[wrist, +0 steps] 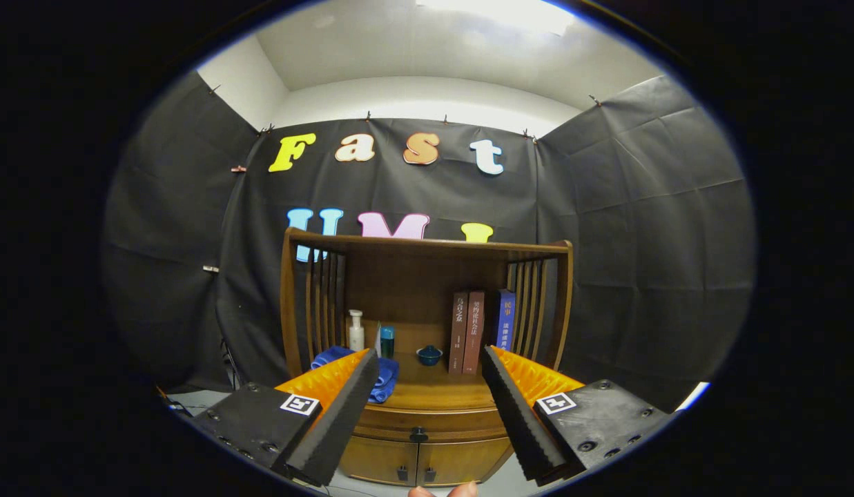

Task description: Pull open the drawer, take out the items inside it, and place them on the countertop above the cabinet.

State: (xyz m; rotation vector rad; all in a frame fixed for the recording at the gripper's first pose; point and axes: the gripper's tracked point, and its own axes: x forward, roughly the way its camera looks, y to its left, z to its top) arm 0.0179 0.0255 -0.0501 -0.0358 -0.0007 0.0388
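A wooden cabinet (427, 414) stands ahead of me with a slatted hutch above its countertop (437, 395). Its drawer (461, 424) sits shut under the countertop, with a dark round knob (418, 435) at its middle. My gripper (427, 400) is open, held some way back from the cabinet, and the knob and drawer front lie between and beyond its fingers. Nothing is held between the fingers. What the drawer holds is hidden.
On the countertop stand a white pump bottle (356, 330), a teal container (386, 342), a small dark blue bowl (429, 355), three upright books (478, 330) and a blue cloth (383, 376). Two small cabinet doors (420, 461) sit below the drawer. A person's fingertips (446, 491) show beneath.
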